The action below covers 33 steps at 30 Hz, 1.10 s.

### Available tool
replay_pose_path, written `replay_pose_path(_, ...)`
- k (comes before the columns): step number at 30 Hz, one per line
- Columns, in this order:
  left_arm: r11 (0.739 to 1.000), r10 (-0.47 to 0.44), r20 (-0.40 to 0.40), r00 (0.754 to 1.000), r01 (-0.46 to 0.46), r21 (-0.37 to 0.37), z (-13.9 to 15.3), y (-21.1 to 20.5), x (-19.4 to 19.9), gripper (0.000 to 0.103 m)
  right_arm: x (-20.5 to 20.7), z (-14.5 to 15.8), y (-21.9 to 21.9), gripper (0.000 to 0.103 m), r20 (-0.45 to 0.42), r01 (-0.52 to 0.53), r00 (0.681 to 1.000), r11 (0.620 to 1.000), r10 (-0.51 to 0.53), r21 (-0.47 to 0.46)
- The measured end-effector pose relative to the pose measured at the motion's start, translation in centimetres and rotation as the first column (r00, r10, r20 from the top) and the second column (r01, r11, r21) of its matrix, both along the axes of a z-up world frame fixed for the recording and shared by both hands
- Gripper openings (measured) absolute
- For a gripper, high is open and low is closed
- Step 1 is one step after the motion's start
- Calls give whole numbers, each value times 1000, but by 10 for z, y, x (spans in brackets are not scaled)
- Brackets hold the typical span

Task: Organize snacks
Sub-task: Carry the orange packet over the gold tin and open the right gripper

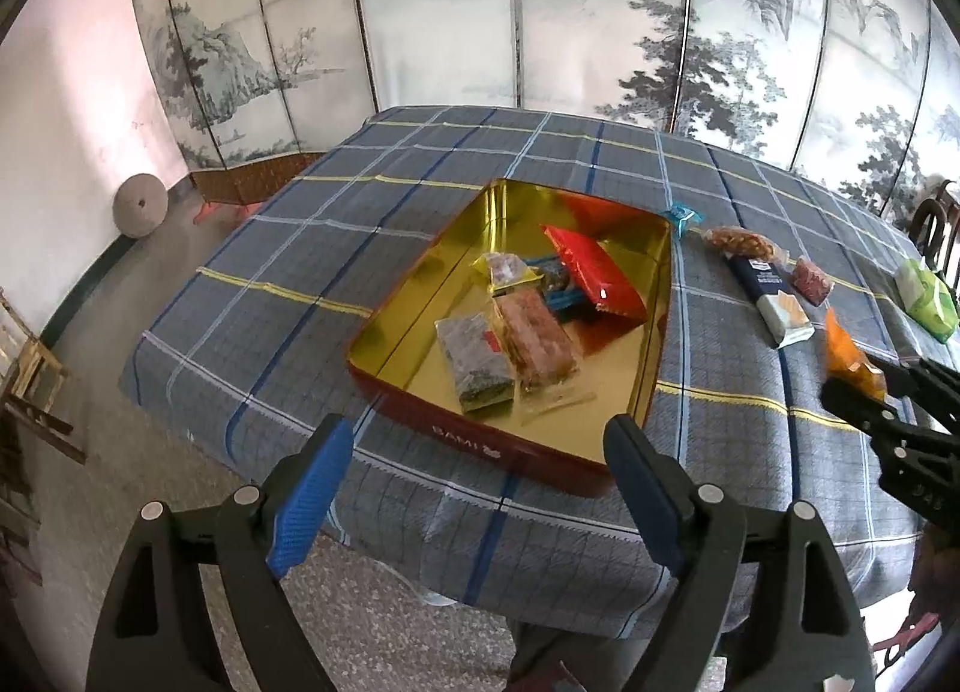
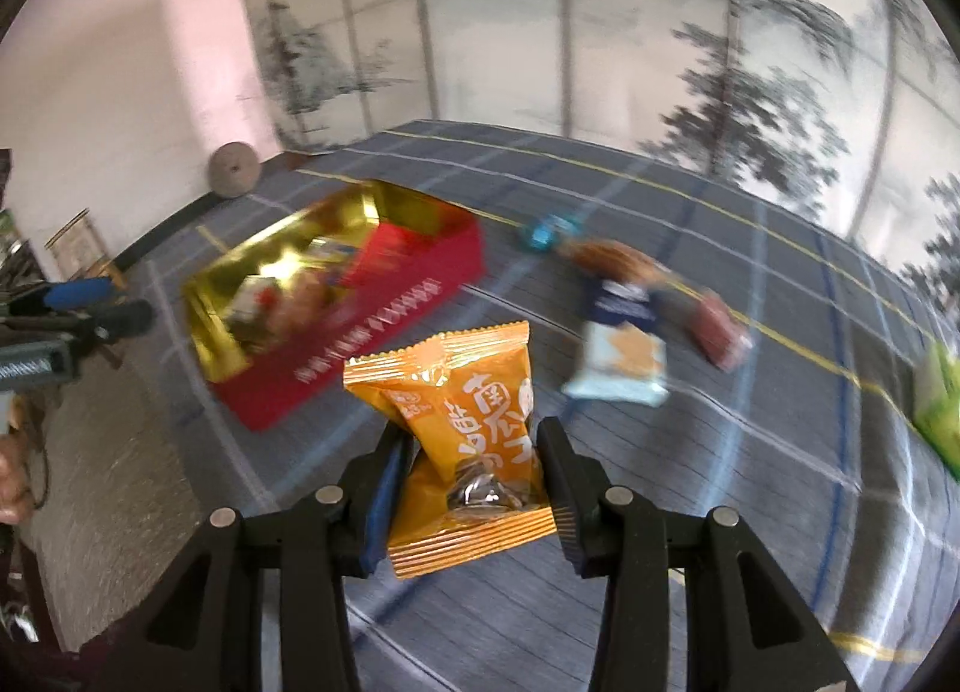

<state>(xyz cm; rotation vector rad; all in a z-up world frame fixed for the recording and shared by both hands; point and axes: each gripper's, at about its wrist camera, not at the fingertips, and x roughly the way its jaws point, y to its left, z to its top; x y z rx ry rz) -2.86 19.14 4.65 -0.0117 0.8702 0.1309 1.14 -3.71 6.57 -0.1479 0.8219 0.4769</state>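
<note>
Above the checked blue-grey tablecloth [image 2: 750,452], to the right of the open red tin with its gold lining [image 2: 384,302], the right gripper [image 2: 474,488] tilts downward, clamped on an orange foil snack packet [image 2: 474,428]. Before the tin's near rim, the left gripper [image 1: 480,482] angles down, fingers spread, empty.

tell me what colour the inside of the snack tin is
Shiny gold inside the snack tin, clearest in the left wrist view.
</note>
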Motion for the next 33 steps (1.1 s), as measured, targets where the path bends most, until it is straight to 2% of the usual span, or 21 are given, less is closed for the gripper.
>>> replay_pose_path(13,1000,24,-23,999,-24,-16,-8,15,-4,85,29,10,90,44,-13,-146,989,989,146,20)
replay_pose_path(24,998,52,-51,997,-54,-31,-20,30,-6,88,66,0,132,44,-69,-159,984,986,161,45)
replay_pose_path(33,997,67,-66,996,-69,-37,-26,40,-5,97,85,-18,161,44,-111,-162,980,987,163,14)
